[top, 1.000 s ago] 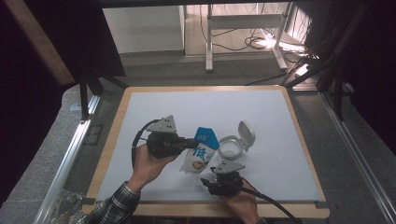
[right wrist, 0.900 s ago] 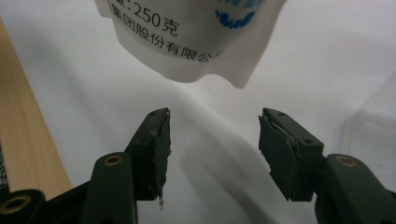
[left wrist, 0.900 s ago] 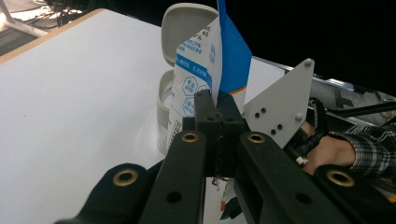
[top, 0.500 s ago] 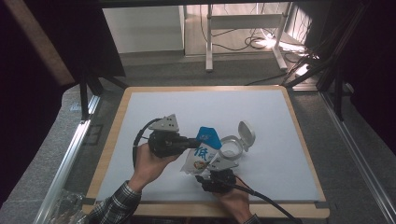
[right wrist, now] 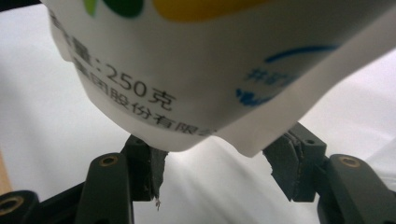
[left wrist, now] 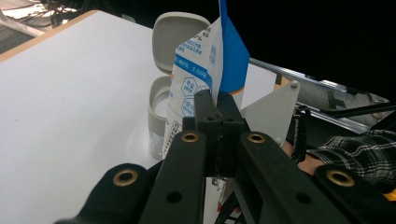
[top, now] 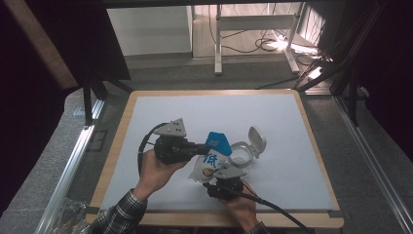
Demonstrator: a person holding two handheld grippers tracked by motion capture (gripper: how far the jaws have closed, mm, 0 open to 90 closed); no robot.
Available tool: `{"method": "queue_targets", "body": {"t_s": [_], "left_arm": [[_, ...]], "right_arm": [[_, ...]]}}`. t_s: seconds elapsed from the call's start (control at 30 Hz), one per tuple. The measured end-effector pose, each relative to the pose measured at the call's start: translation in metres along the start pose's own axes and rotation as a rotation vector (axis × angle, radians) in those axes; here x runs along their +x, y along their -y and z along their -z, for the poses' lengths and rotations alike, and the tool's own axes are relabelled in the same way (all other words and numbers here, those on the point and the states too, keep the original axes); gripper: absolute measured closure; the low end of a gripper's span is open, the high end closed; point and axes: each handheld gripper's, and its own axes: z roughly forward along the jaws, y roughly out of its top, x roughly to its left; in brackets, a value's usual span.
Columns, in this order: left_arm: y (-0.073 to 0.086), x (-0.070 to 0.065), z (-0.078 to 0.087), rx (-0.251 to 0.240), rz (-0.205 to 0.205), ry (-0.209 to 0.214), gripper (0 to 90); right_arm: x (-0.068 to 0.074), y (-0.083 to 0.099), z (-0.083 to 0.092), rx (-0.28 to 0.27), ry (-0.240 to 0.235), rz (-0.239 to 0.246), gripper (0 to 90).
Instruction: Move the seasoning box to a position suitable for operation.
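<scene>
Left tongs (left wrist: 217,112) pinch the blue-and-white printed plastic pouch (top: 212,157) near its top; right tongs (right wrist: 215,163) stand parted beneath its lower edge, above the white surface (top: 292,146), beside a clear lidded jar (top: 243,153).

1. A white worktop (top: 272,117) with a light wooden edge carries everything.
2. Dark grey floor (top: 243,78) lies beyond the worktop's far edge.
3. A white metal frame (top: 217,44) stands on the floor farther back, with a tangle of cables (top: 265,45) lying between its legs.
4. A silver metal rail (top: 73,161) runs along the worktop's left side.
5. A matching rail (top: 375,165) runs along the right side.
</scene>
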Motion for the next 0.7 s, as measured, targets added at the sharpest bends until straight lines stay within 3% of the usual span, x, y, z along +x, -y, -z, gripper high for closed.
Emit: {"method": "queue_targets", "body": {"t_s": [0.1,0.27,0.33,0.4,0.47,0.7], "left_arm": [[0.0,0.0,0.0,-0.002,0.005,0.003,90.0],[0.0,0.0,-0.001,0.0,0.011,0.002,90.0],[0.0,0.001,-0.002,0.0,0.016,0.006,90.0],[0.0,0.001,-0.003,-0.004,0.021,0.012,90.0],[0.0,0.002,-0.003,-0.005,0.022,0.012,90.0],[0.0,0.004,-0.01,0.011,0.02,0.007,90.0]], "right_arm": [[0.001,0.0,-0.001,-0.014,0.016,0.007,41.8],[0.003,-0.002,0.0,-0.05,0.0,-0.003,42.1],[0.002,-0.003,0.002,-0.063,-0.021,0.021,42.4],[0.004,-0.003,0.003,-0.066,-0.029,0.008,43.8],[0.003,-0.003,0.003,-0.078,-0.016,0.032,48.0],[0.007,-0.001,0.003,-0.06,-0.026,0.026,53.6]]}}
